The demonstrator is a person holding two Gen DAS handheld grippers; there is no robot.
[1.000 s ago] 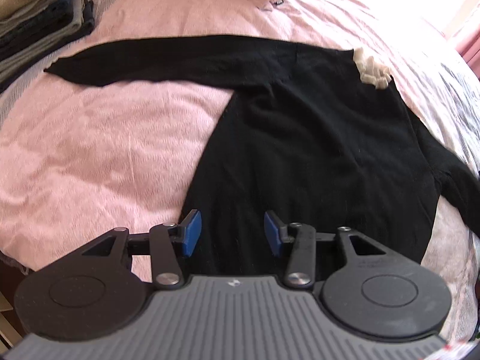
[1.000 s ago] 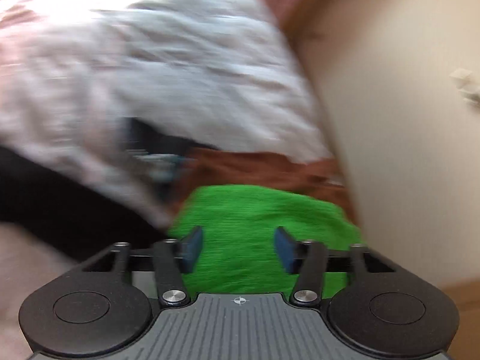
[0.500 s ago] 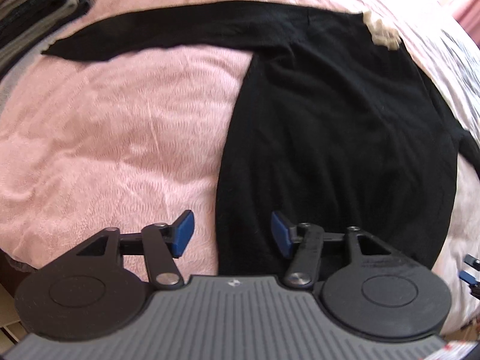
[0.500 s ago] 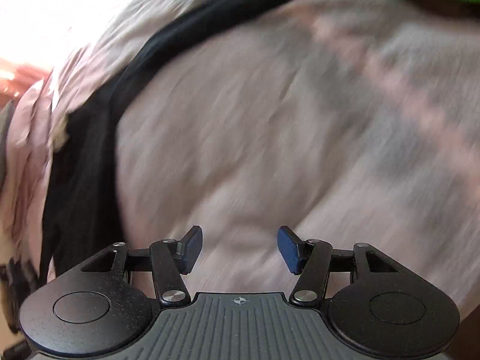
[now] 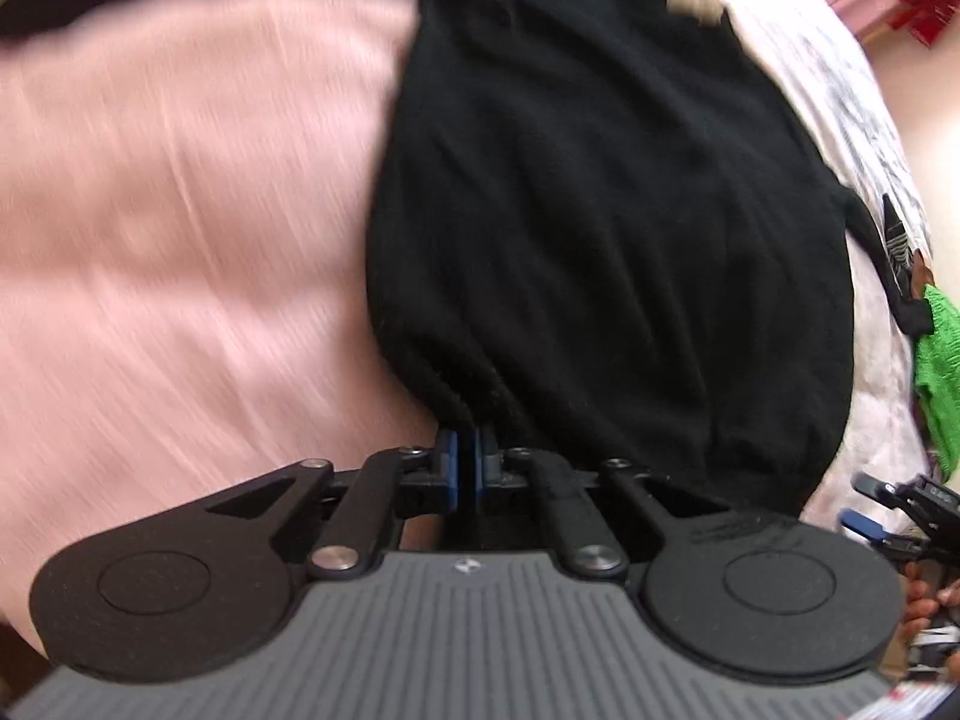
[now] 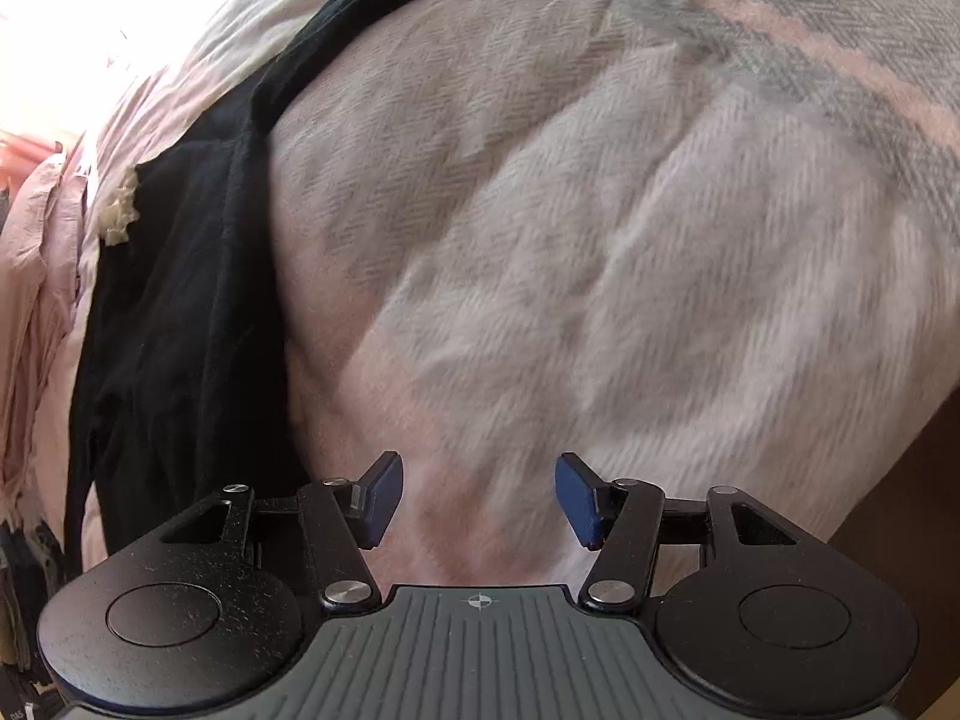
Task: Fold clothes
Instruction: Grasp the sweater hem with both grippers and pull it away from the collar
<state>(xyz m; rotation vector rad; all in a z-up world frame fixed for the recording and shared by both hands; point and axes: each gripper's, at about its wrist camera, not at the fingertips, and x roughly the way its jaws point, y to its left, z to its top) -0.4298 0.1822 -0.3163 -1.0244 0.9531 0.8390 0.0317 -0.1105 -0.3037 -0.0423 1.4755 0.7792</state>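
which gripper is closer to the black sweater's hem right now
Left. The left gripper is shut on the black sweater at its bottom hem. The right gripper is open over the pale blanket, beside the sweater, not touching it.

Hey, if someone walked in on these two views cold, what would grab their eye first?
The black sweater spread on the pink bedspread dominates the left wrist view, and the left gripper is shut on its near hem. At that view's right edge a bright green cloth stands out. In the right wrist view the right gripper hangs open over a pale checked blanket, with the sweater off to its left.
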